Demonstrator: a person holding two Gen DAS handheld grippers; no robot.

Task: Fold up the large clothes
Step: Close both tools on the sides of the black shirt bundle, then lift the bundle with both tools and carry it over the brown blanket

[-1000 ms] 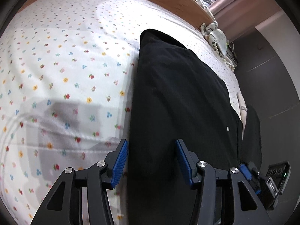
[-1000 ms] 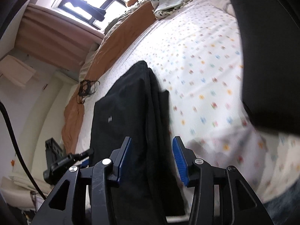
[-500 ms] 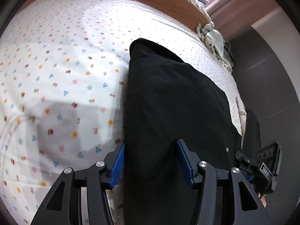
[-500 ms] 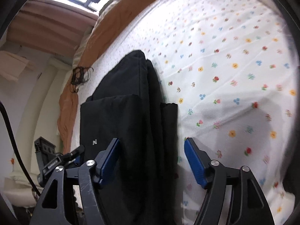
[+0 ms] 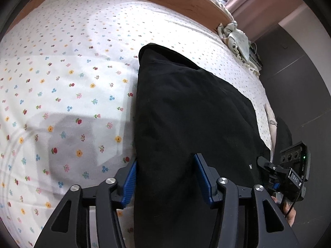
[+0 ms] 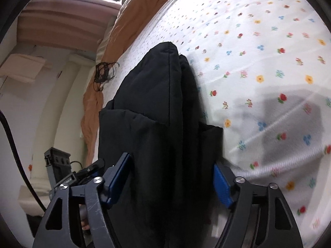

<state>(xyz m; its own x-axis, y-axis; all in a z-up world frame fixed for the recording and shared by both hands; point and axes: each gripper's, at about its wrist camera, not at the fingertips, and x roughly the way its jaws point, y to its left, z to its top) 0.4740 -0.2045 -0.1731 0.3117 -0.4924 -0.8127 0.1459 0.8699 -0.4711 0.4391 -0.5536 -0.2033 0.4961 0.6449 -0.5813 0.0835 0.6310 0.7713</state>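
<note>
Garment: black garment [image 5: 192, 111], folded, on flowered bed sheet [image 5: 68, 66]; long axis runs away from both cameras.
Left gripper [image 5: 165, 179]: jaws half-wide, astride near end.
Right gripper [image 6: 171, 177]: jaws wide, closing, straddling fabric.

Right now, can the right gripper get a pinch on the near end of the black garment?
Probably yes. The right gripper already straddles the near end of the black garment on the floral sheet, its jaws closing a little though apparently not yet pressing. Nothing lies between its blue pads and the fabric.
</note>
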